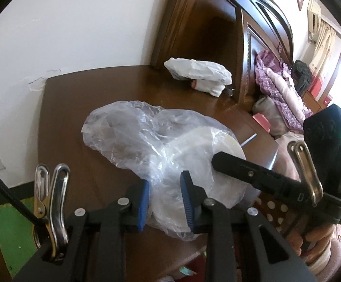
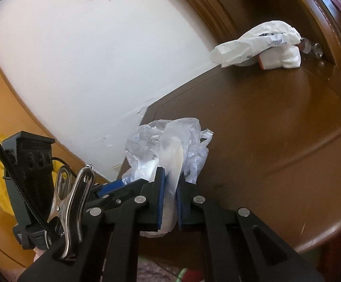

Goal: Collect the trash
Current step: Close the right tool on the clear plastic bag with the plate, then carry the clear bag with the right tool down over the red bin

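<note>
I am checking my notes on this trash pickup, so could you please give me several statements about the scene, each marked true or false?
1. Both grippers clamp the clear plastic bag. True: left gripper, right gripper.
2. A white disc shows inside that bag. True.
3. The white bag lies on the floor. False: it rests at the back of the wooden table.
4. The left gripper is wide open. False: its pads press the bag.
</note>
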`<state>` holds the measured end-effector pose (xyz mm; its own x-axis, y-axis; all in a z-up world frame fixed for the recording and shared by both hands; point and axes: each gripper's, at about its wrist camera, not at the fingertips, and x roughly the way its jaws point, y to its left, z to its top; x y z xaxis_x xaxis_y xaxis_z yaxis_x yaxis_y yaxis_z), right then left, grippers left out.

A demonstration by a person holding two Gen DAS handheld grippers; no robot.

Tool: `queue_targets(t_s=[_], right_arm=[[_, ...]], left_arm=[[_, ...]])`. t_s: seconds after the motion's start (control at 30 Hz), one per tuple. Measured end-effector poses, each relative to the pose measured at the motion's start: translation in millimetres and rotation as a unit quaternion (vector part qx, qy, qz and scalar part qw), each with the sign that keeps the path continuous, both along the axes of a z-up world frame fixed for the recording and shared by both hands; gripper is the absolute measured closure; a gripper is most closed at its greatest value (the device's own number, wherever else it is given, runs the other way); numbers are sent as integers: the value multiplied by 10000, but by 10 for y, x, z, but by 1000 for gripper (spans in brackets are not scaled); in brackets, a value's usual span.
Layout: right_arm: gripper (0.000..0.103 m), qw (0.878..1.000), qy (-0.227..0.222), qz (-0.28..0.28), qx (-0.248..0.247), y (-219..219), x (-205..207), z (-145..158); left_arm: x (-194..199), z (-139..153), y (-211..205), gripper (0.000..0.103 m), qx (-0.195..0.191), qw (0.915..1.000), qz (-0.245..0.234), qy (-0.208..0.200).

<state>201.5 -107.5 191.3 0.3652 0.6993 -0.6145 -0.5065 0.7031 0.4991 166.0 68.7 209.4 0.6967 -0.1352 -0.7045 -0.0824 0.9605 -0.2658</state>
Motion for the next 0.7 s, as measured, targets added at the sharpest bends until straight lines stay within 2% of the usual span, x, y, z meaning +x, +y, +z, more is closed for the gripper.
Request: queue_targets(t_s=[0.2,0.33,0.57,0.7], right_arm=[[93,9999,3,6,162,23,-223,-23],[94,9996,49,-19,261,12,-214,-84],[94,9983,124,-29,569,-161,-442,-131],[94,9973,89,-12,724,-123,-555,-162]], left_arm=[[-272,-5,14,81,-299,9995,33,4],[-423,8,-12,82,-352,9994,33,8],[-739,88,-45,82,-530,9985,90,-61],[-938,167,-97,82,-484,9987,92,-133]])
